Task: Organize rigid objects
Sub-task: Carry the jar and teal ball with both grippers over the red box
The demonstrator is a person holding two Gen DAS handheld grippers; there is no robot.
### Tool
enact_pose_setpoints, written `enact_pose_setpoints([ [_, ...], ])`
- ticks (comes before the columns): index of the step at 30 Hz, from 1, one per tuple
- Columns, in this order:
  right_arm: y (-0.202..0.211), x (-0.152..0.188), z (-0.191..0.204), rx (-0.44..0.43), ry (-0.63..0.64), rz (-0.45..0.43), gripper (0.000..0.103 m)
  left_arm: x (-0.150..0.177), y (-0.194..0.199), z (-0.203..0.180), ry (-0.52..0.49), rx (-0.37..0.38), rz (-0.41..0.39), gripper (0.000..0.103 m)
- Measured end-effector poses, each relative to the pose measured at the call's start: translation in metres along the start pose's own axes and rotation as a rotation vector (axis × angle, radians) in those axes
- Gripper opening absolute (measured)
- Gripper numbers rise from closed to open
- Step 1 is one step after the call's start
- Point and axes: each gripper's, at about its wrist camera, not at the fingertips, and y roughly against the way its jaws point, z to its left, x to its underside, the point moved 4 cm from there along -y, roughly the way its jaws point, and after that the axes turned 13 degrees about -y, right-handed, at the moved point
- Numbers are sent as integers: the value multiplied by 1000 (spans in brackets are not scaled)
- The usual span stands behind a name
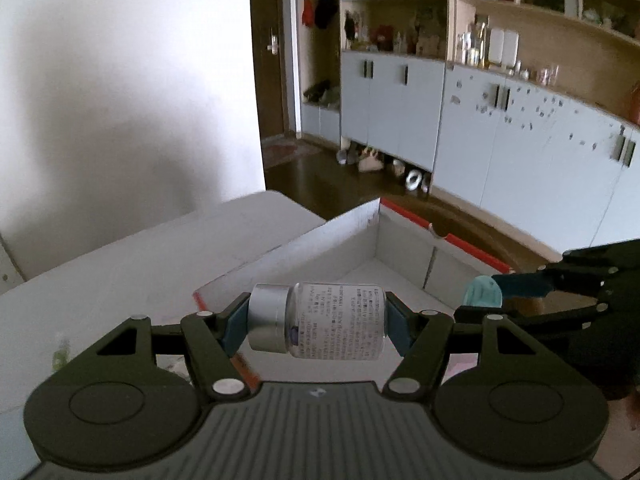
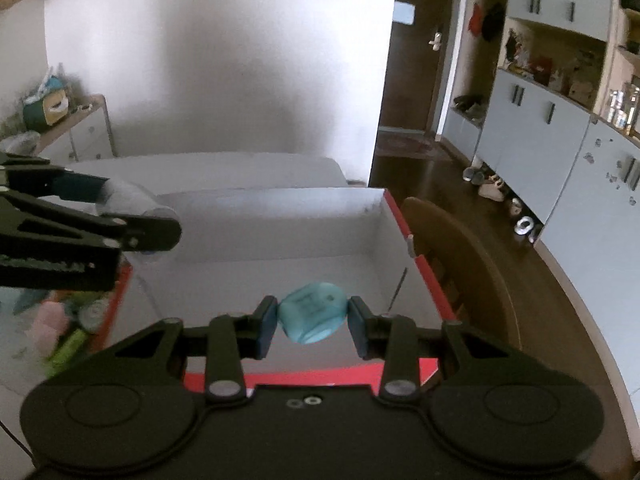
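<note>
Red-edged box [image 2: 430, 280] on worktop [image 1: 120, 272] looks empty inside, so nothing's stowed yet. Left tongs [image 1: 316, 316] clamp clear bottle [image 1: 320, 318], right tongs [image 2: 312, 318] pinch teal capsule [image 2: 312, 312], both above box; loose bits [image 2: 64, 336] left beside it.

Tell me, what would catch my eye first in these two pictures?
Probably the small clear bottle with a silver cap, lying sideways and clamped in the left hand-held gripper. Next, the turquoise cube-like piece pinched in the right hand-held gripper. Both hang above an open white cardboard box with red outer sides, which sits on a white table.
</note>
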Motion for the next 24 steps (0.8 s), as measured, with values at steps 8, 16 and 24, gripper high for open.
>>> enact_pose_setpoints([
  [8,-49,-8,-17,-43,66,127,37,-13,-94,-10,28,12,184,69],
  [16,-85,-2,-14,-72,162,296,37,-12,-153,-12,49,16,321,69],
  [24,-95,15,3,-84,244,392,37,-5,-190,-20,30,26,418,69],
])
